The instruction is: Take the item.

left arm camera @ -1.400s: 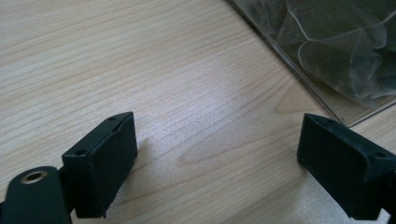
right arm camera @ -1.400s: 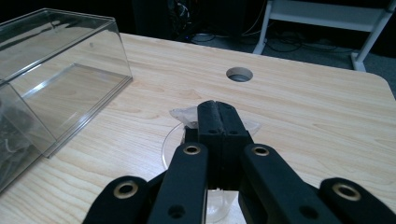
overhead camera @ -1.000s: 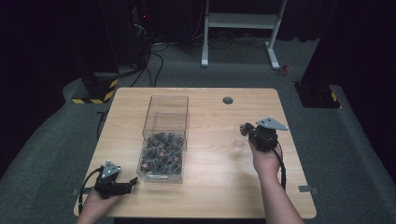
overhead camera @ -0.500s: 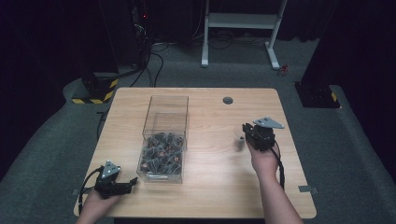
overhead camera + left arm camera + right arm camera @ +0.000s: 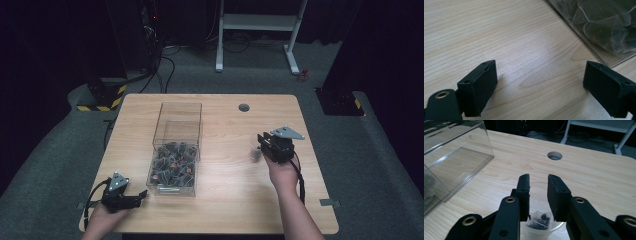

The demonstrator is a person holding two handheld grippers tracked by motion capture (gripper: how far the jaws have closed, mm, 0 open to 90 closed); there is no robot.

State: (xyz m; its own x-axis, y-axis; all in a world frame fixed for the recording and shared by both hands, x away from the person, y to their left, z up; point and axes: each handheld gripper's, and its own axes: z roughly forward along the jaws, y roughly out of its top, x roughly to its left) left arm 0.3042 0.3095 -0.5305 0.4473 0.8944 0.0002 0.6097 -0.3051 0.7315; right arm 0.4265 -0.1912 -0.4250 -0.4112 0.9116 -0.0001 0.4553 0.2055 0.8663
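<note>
The right claw (image 5: pixel 538 195) hangs just above a clear cup (image 5: pixel 541 230), its jaws having just been opening, slightly apart now; a small packet (image 5: pixel 539 218) of dark bits lies in the cup between them, unpressed. This looks like the drop-off step. Next comes lifting clear and returning to the clear box (image 5: pixel 176 150), left of the cup. Bare desk (image 5: pixel 225 180) separates them. The left claw (image 5: pixel 134 197), wide apart, idles at the box's near corner.
</note>
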